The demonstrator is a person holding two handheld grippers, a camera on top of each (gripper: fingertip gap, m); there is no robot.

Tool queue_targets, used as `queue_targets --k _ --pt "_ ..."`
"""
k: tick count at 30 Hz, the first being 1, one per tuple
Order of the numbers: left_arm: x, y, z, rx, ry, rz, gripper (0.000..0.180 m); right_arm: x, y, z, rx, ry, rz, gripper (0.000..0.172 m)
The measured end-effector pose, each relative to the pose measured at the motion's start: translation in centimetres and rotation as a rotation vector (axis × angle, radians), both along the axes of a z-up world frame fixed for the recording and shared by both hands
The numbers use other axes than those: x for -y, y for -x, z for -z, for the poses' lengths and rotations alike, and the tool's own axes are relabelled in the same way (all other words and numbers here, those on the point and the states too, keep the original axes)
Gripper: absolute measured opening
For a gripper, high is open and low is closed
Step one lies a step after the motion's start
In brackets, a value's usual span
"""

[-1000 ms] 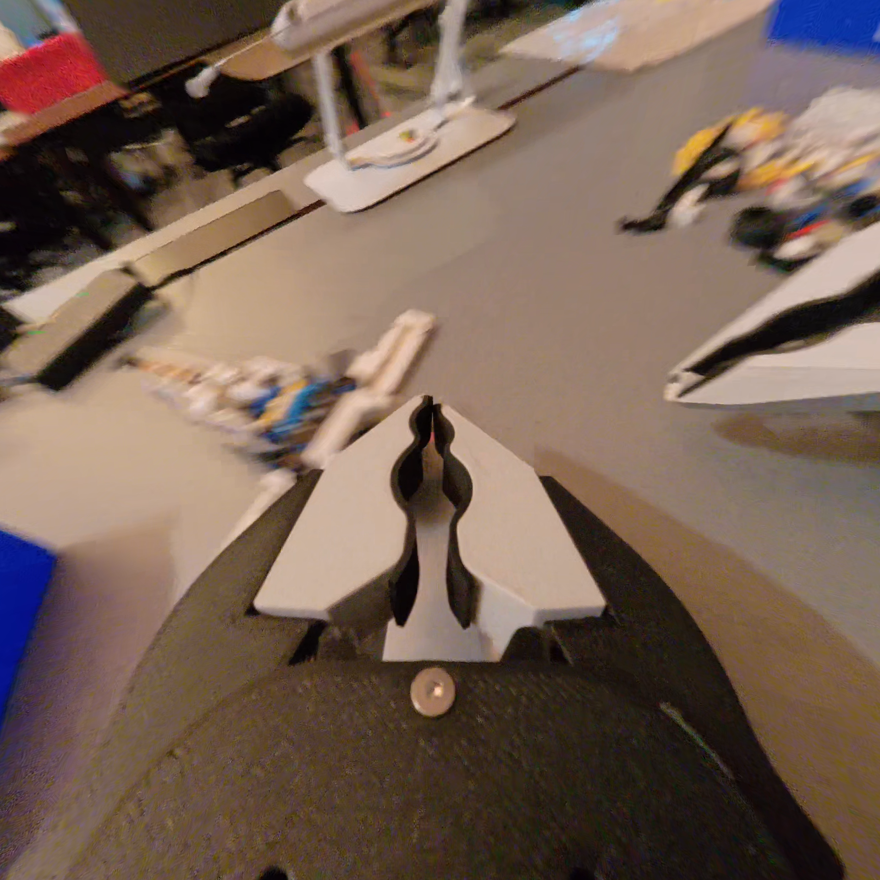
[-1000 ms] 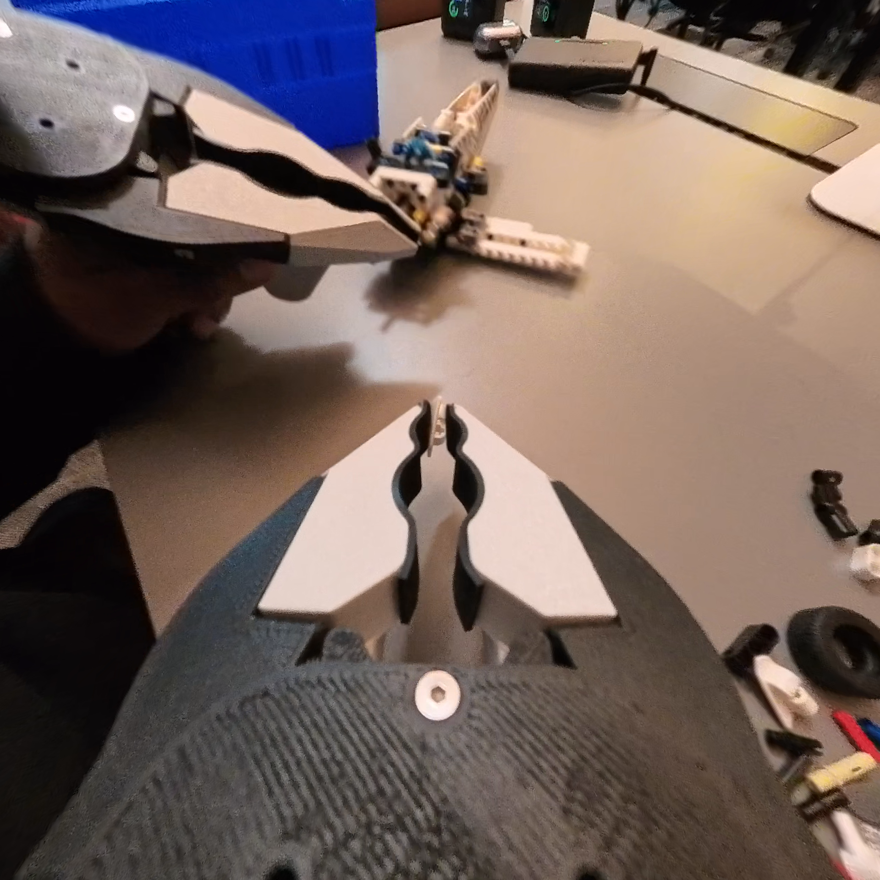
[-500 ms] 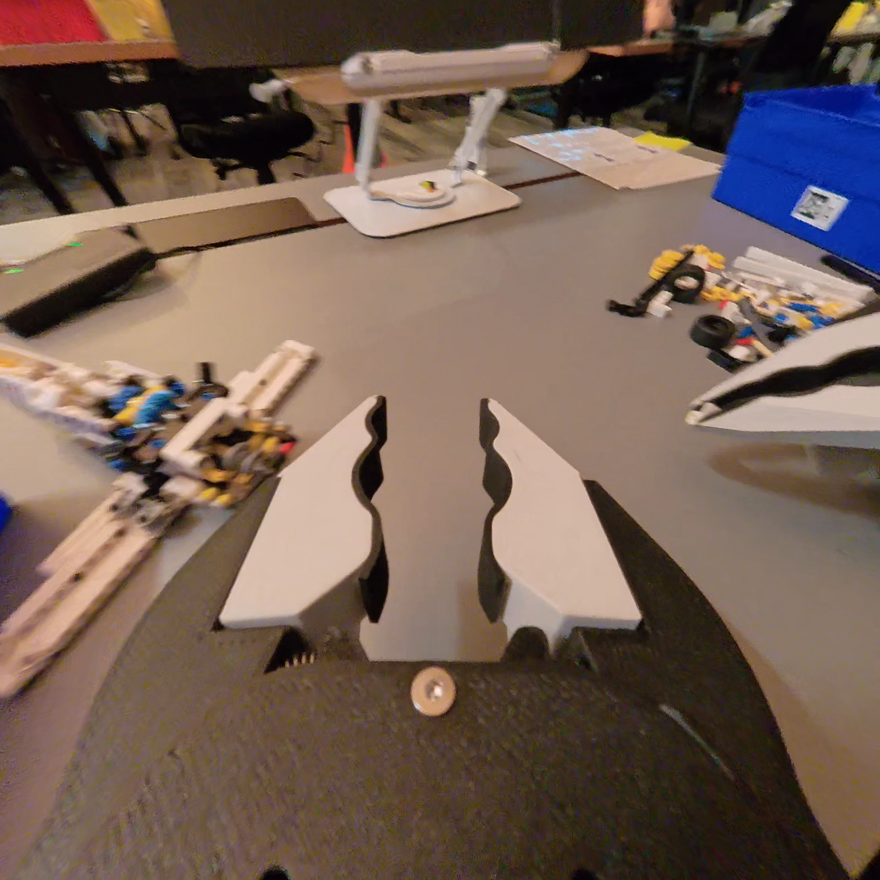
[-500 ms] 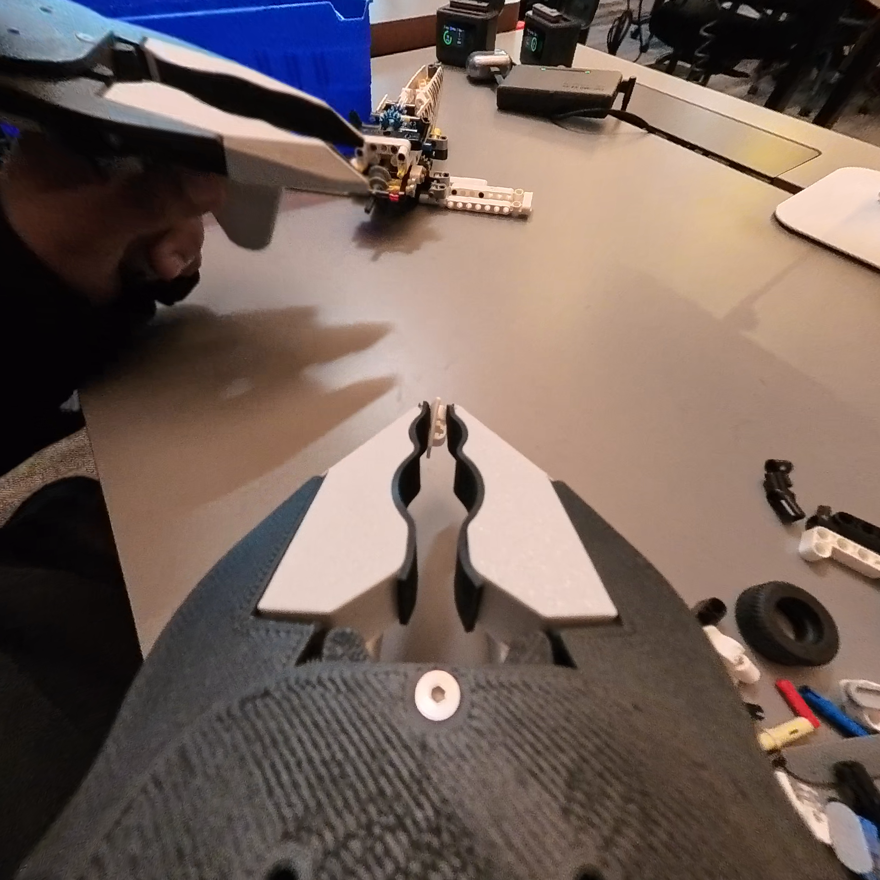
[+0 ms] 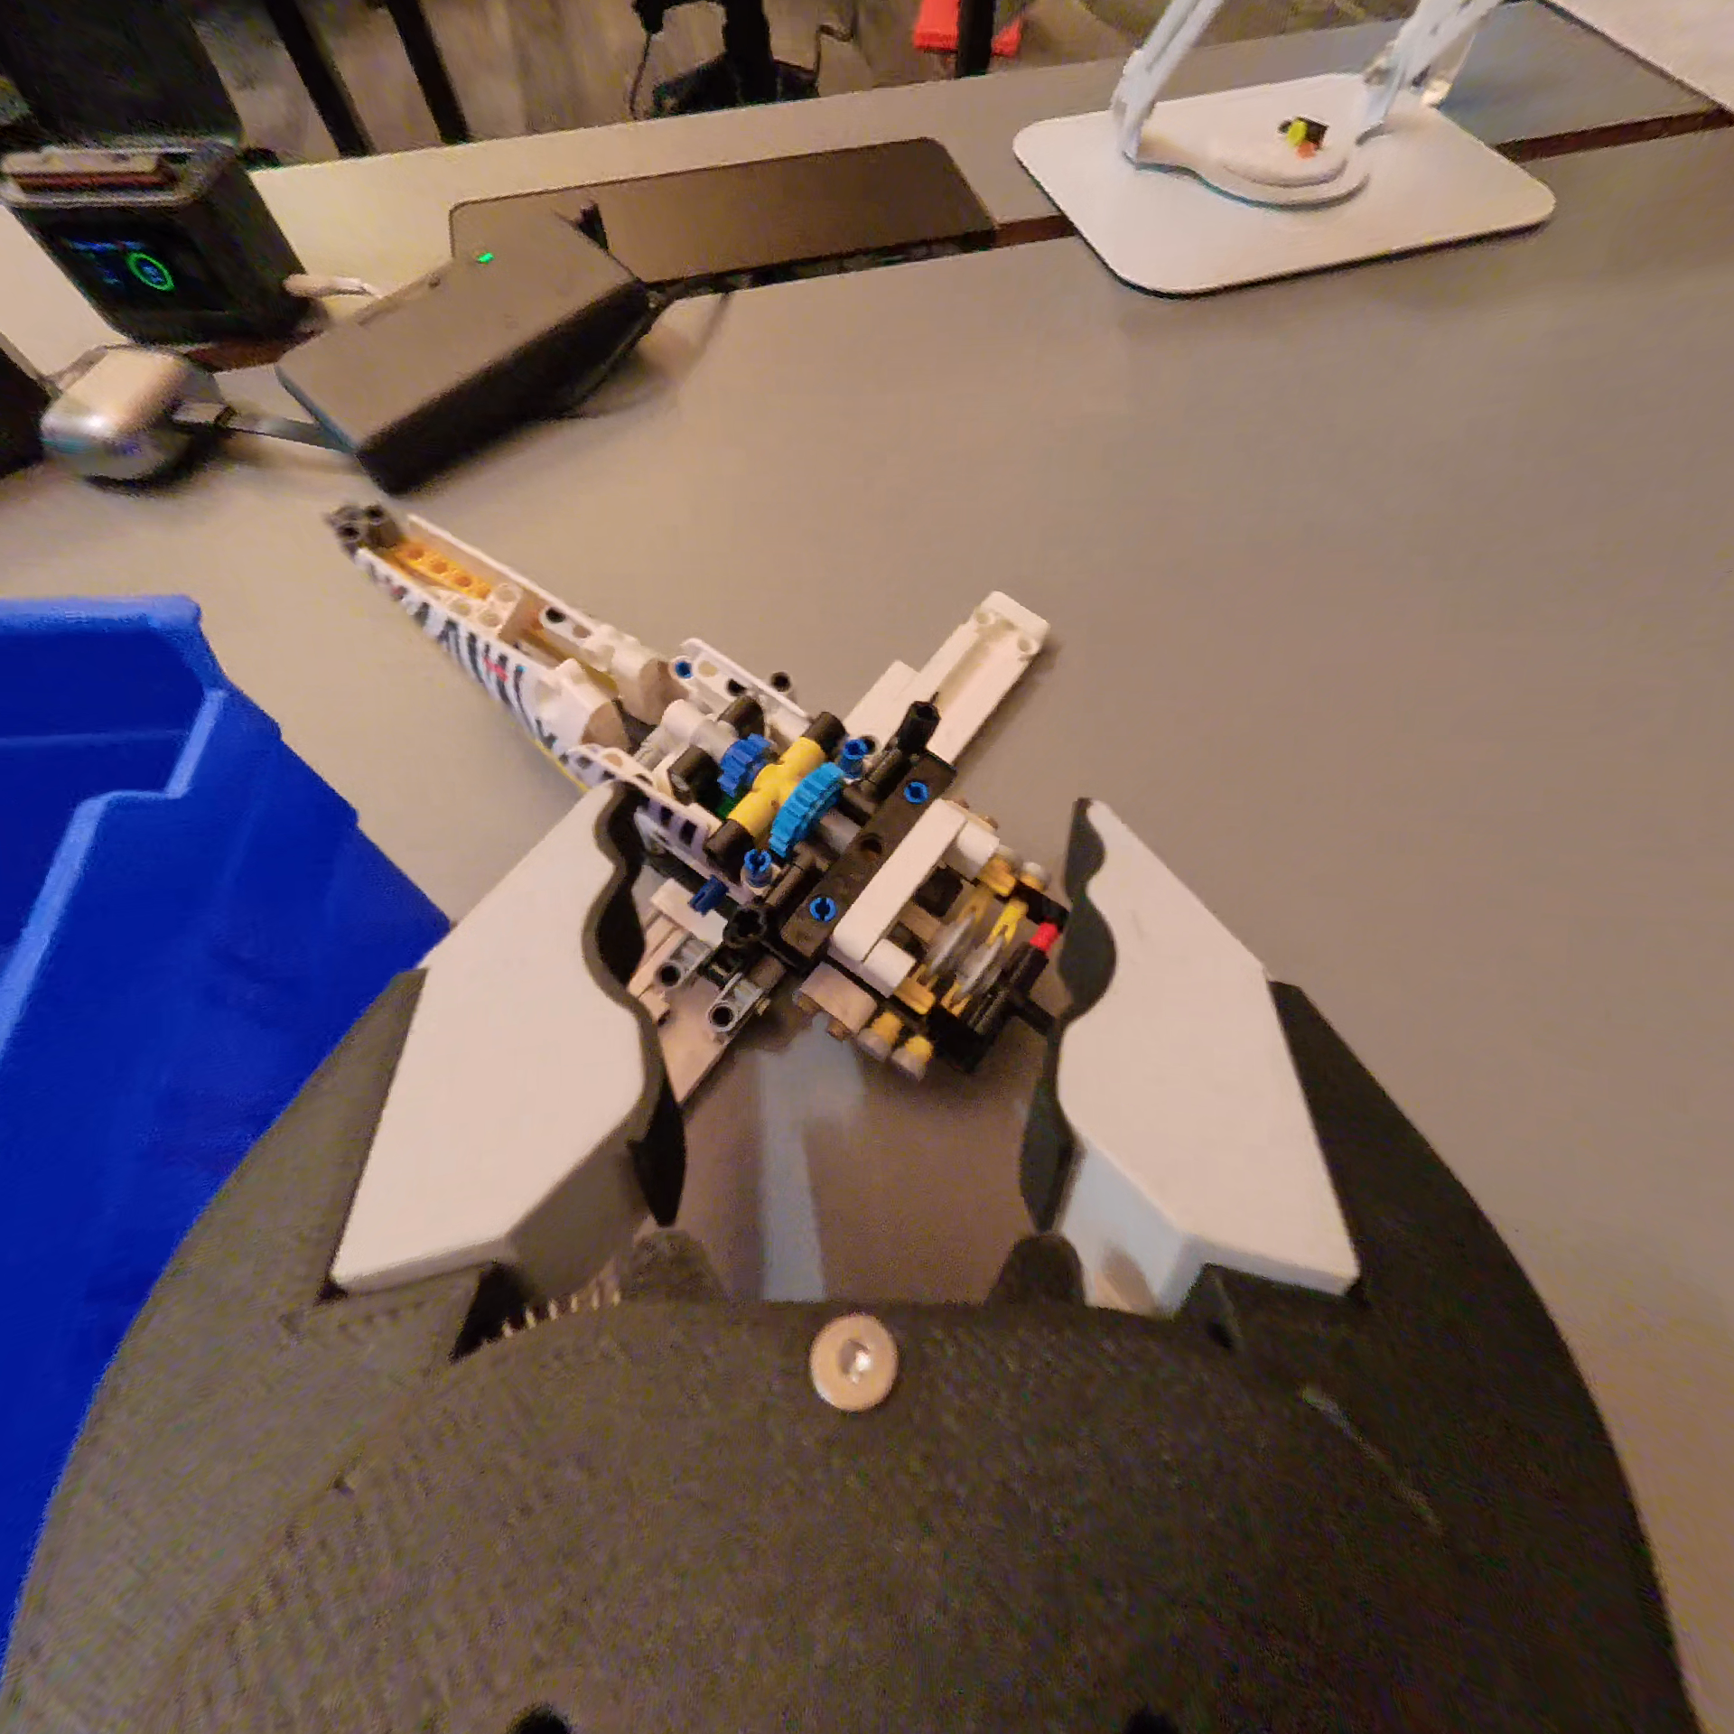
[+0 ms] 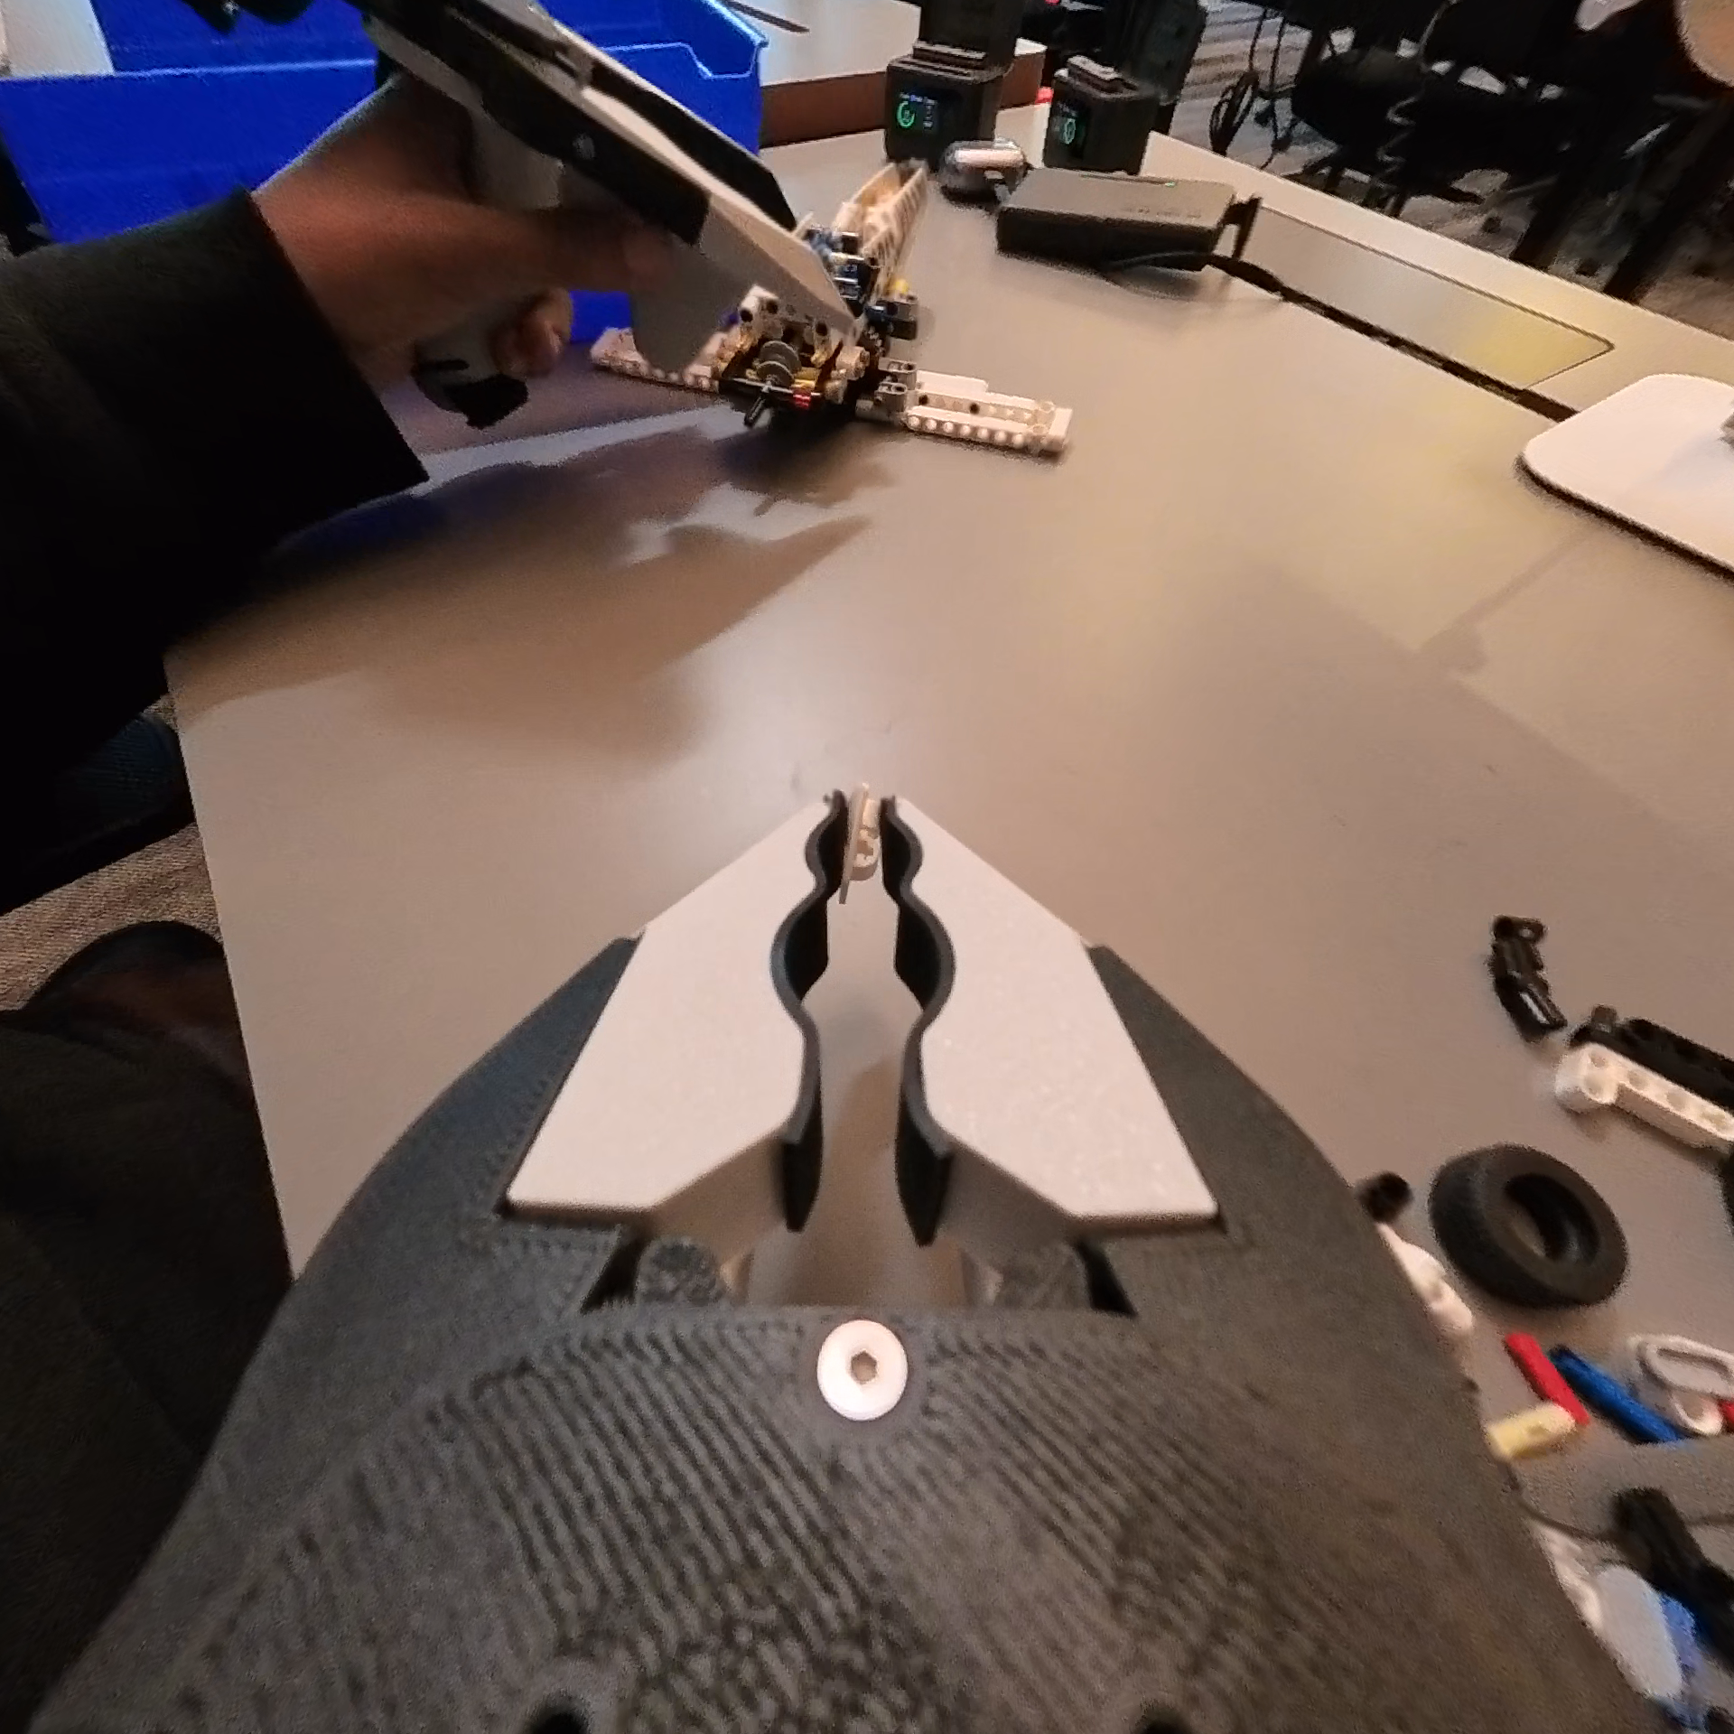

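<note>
A toy-brick model (image 5: 826,844) of white beams, black frames, blue gears and yellow parts lies on the grey table (image 5: 1314,563). My left gripper (image 5: 844,835) is open wide, its fingers either side of the model's near end, not pressing on it. The right wrist view shows the left gripper (image 6: 826,310) over the model (image 6: 844,375). My right gripper (image 6: 861,816) is shut on a small thin white brick piece (image 6: 861,840), held above the bare table.
A blue bin (image 5: 122,891) stands at the left. A black power brick (image 5: 469,347) and chargers (image 5: 150,244) lie behind the model. A white stand base (image 5: 1285,197) is far right. Loose parts and a black tyre (image 6: 1529,1239) lie to the right. The white stand base (image 5: 1285,197) is about 40 centimetres from both grippers' fingertips.
My left gripper went from shut to wide open and moved left and down over the model. My right gripper kept its hold on the white piece and hardly moved.
</note>
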State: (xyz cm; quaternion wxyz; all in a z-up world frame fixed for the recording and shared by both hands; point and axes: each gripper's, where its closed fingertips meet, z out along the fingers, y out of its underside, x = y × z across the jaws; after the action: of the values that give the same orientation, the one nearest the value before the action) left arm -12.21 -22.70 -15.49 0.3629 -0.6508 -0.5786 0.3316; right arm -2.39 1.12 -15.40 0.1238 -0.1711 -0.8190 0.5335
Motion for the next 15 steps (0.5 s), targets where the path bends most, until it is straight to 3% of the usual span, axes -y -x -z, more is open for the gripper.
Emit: queue_targets --k 5,10,15 --pt "-2.6 -1.1 0.5 0.045 -0.054 0.076 0.043 -2.1 1.5 -0.2 -0.024 -0.009 0.058 0.005" --pt "-7.0 -2.3 1.1 0.051 -0.026 0.161 0.045 -5.3 3.4 -2.1 -0.018 0.066 0.115 0.005" --pt "-11.6 -2.9 1.1 0.085 -0.009 0.246 0.041 -7.7 2.5 -7.5 0.069 0.460 0.001 0.005"
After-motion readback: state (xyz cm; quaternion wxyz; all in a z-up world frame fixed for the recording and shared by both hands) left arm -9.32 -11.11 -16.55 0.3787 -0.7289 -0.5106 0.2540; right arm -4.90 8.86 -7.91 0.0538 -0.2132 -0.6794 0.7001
